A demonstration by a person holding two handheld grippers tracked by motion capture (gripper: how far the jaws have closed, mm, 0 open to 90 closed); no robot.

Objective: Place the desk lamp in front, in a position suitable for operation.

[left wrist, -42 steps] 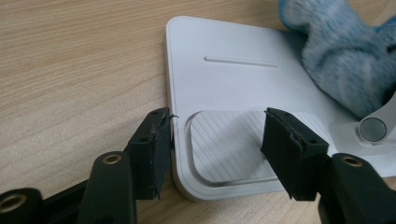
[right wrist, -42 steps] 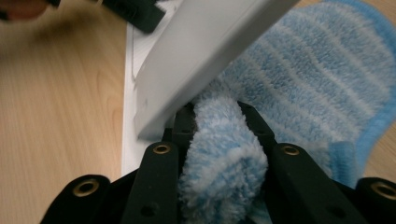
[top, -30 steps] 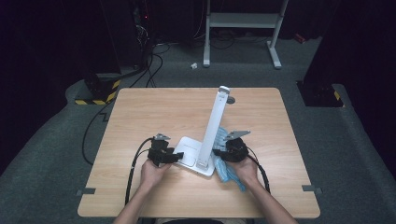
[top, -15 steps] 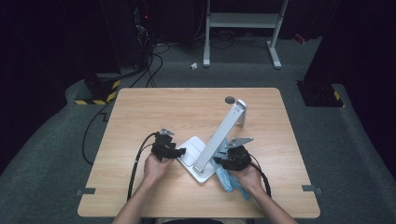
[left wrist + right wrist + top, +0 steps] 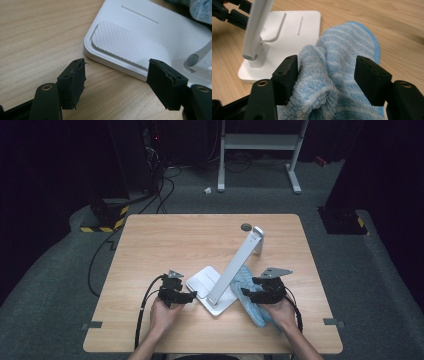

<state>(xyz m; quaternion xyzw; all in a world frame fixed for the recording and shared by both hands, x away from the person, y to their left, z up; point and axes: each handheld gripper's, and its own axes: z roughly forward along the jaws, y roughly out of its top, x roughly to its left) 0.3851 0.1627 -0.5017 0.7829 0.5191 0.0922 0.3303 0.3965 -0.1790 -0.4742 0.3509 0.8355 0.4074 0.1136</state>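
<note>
Both sets of fingers (image 5: 72, 82) just opened wide & hold nothing; right ones (image 5: 287, 75) straddle the blue cloth (image 5: 342, 62). The lamp (image 5: 235, 270) leans over w/ no hold on its base (image 5: 130, 37), so it might tip on the desk (image 5: 165, 240).

one white lamp (image 5: 235, 270), one blue cloth (image 5: 250, 295), two claws (image 5: 186, 296)

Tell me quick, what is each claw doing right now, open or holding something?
Left claw: open, just been opening, nothing gripped, at the edge of the white lamp base.
Right claw: open, just been opening, blue cloth lies loosely between its jaws.
</note>
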